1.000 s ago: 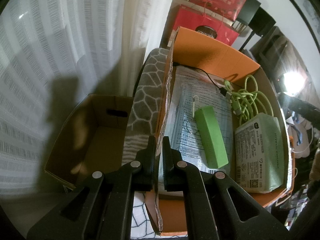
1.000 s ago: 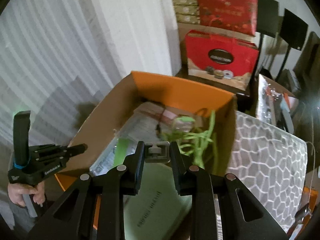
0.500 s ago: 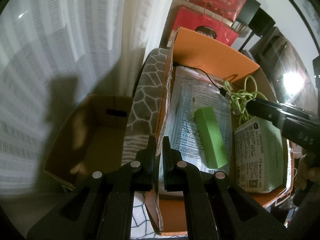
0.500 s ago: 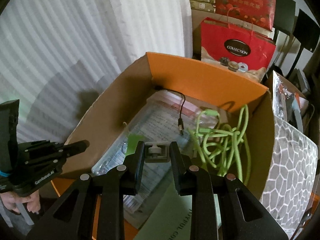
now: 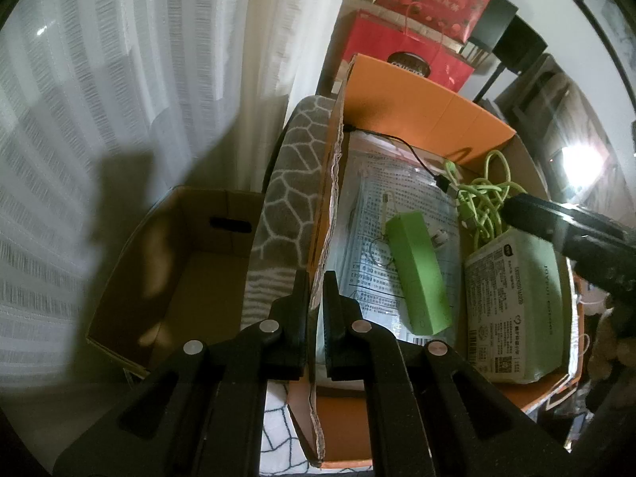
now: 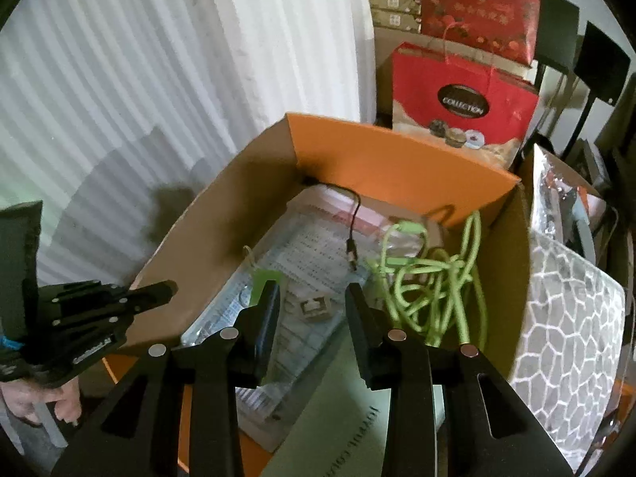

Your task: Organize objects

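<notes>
An orange cardboard box (image 5: 429, 91) holds clear printed packets, a green power bank (image 5: 417, 274), a tangled green cable (image 5: 481, 202), a black cable and a pale green pack (image 5: 516, 306). My left gripper (image 5: 316, 278) is shut on the box's torn left wall. My right gripper (image 6: 312, 292) is open above the box; a small white adapter (image 6: 314, 310) lies on the packets just below its fingertips. The box (image 6: 397, 159), the green cable (image 6: 433, 286) and the left gripper (image 6: 119, 302) also show in the right wrist view.
An empty brown cardboard box (image 5: 179, 262) stands left of the orange box, with a grey patterned cushion (image 5: 290, 183) between them. White curtains hang behind. Red gift bags (image 6: 465, 99) and stacked boxes stand beyond the orange box. A second patterned cushion (image 6: 568, 318) lies at its right.
My right gripper moved over the box, opened and let go of the small white adapter, which now lies on the packets. My left gripper has kept its hold on the box wall.
</notes>
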Motion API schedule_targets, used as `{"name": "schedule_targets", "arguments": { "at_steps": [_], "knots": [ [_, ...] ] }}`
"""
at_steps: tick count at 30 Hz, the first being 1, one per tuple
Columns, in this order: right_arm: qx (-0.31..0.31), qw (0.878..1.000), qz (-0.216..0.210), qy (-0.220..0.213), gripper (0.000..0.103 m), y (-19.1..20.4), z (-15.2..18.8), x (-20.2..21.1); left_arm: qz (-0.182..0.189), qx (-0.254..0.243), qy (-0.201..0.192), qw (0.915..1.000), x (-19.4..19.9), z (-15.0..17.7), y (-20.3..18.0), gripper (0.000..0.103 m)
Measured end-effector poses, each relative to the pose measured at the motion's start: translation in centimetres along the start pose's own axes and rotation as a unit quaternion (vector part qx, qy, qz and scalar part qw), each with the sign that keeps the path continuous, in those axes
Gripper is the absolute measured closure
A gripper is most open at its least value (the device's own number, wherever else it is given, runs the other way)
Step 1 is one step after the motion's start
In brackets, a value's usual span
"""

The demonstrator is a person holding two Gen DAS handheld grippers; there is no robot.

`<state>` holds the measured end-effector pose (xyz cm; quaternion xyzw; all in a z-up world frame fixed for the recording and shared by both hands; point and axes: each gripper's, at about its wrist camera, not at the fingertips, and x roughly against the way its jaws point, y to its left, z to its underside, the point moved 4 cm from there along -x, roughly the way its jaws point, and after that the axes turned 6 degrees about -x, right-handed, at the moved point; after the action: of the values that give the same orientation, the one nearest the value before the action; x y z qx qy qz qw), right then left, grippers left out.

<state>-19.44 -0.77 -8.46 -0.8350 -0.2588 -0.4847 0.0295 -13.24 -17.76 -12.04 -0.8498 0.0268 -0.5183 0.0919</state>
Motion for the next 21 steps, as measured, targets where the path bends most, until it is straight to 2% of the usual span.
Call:
{"name": "schedule_targets", "arguments": {
  "at_steps": [9, 13, 17, 21],
  "knots": [
    [-0.010, 0.999, 0.010, -0.030, 0.061, -2.5, 0.2, 4.1, -0.001, -0.001, 0.000, 1.0000, 0.0, 0.0, 0.0, 0.098],
    [-0.025, 0.999, 0.022, -0.037, 0.058, -4.6, 0.7, 5.4, -0.001, -0.001, 0.000, 1.0000, 0.0, 0.0, -0.1, 0.098],
    [-0.043, 0.998, 0.034, -0.042, 0.049, -6.9, 1.4, 6.4, 0.000, 0.000, 0.000, 1.0000, 0.0, 0.0, 0.0, 0.098],
    [-0.058, 0.997, 0.042, -0.042, 0.048, -9.0, 2.2, 7.1, 0.000, -0.001, 0.000, 1.0000, 0.0, 0.0, 0.0, 0.098]
  ]
}}
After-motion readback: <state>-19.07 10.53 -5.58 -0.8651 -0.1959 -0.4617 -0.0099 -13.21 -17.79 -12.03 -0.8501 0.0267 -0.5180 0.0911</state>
